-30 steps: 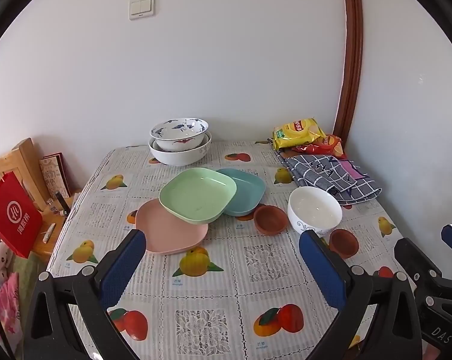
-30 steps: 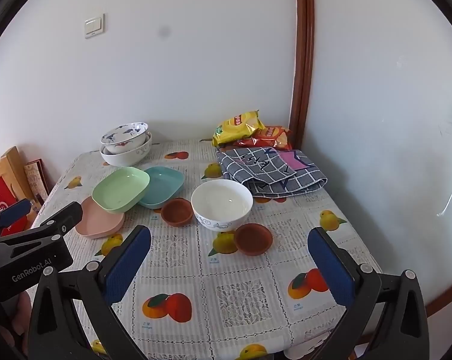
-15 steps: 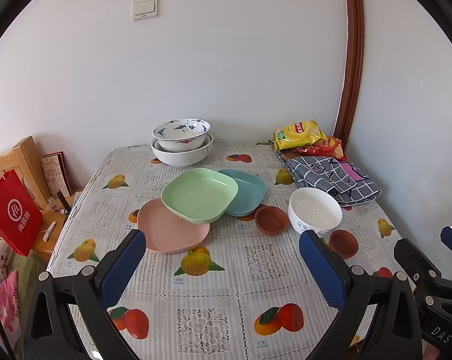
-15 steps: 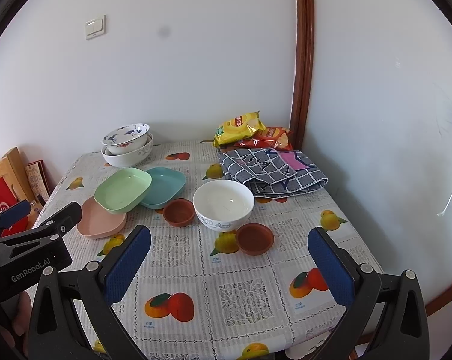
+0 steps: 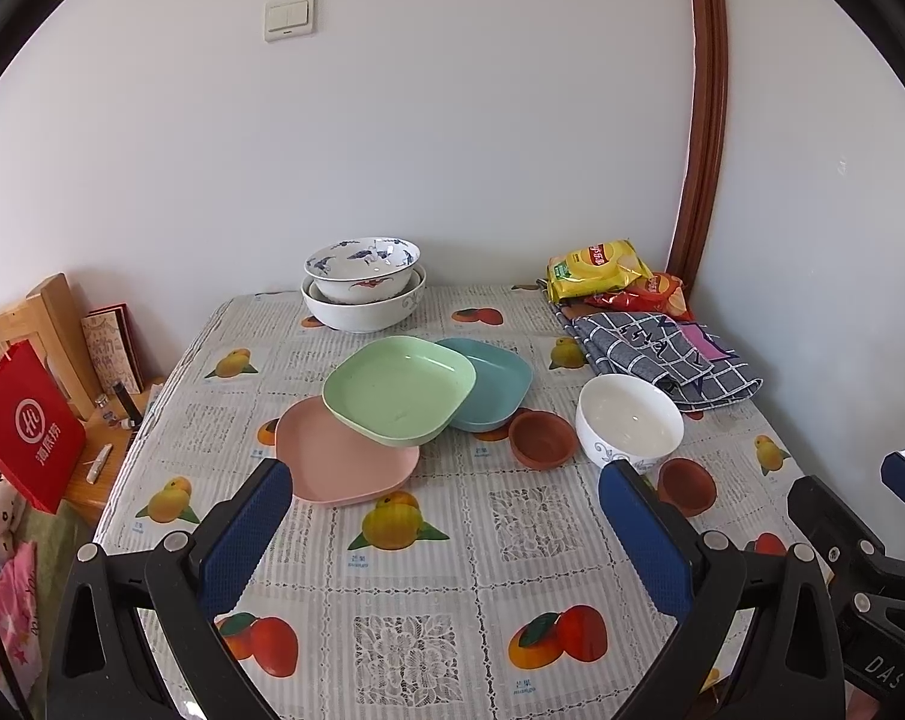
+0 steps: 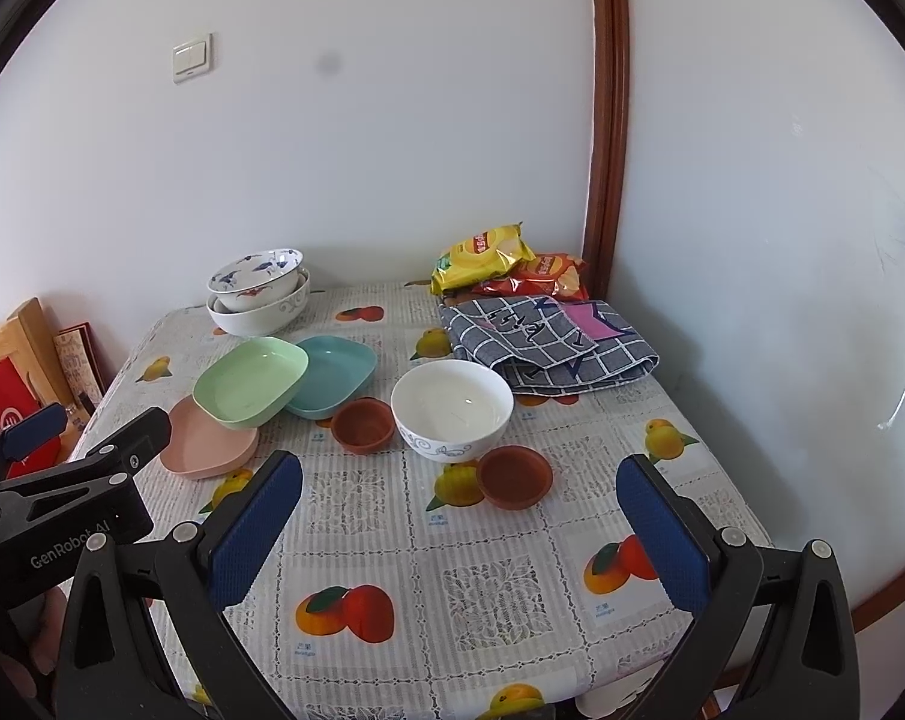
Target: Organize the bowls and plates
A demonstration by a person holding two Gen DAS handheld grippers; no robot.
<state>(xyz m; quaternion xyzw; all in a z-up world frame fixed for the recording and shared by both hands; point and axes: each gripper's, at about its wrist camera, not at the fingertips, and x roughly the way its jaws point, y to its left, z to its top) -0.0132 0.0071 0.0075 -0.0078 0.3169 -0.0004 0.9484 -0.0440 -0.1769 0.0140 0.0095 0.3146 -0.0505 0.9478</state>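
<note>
On the fruit-print table a green plate (image 5: pixel 398 387) leans across a pink plate (image 5: pixel 344 456) and a teal plate (image 5: pixel 491 378). A white bowl (image 5: pixel 629 423) stands to their right between two small brown dishes, one beside the plates (image 5: pixel 541 438) and one nearer me (image 5: pixel 686 483). Two patterned bowls (image 5: pixel 362 291) are stacked at the back. My left gripper (image 5: pixel 446 540) is open and empty above the near part of the table. My right gripper (image 6: pixel 458 531) is open and empty, short of the white bowl (image 6: pixel 451 408) and the nearer brown dish (image 6: pixel 514 476).
A checked cloth (image 5: pixel 662 357) and snack bags (image 5: pixel 599 270) lie at the back right by the wall corner. A red bag (image 5: pixel 23 429) and a wooden stand (image 5: pixel 44 330) sit left of the table. The left gripper's body (image 6: pixel 62 504) shows in the right wrist view.
Both cameras have drifted slightly; the dishes sit a little lower and to the right in view. Nothing on the table has moved and both grippers stay open.
</note>
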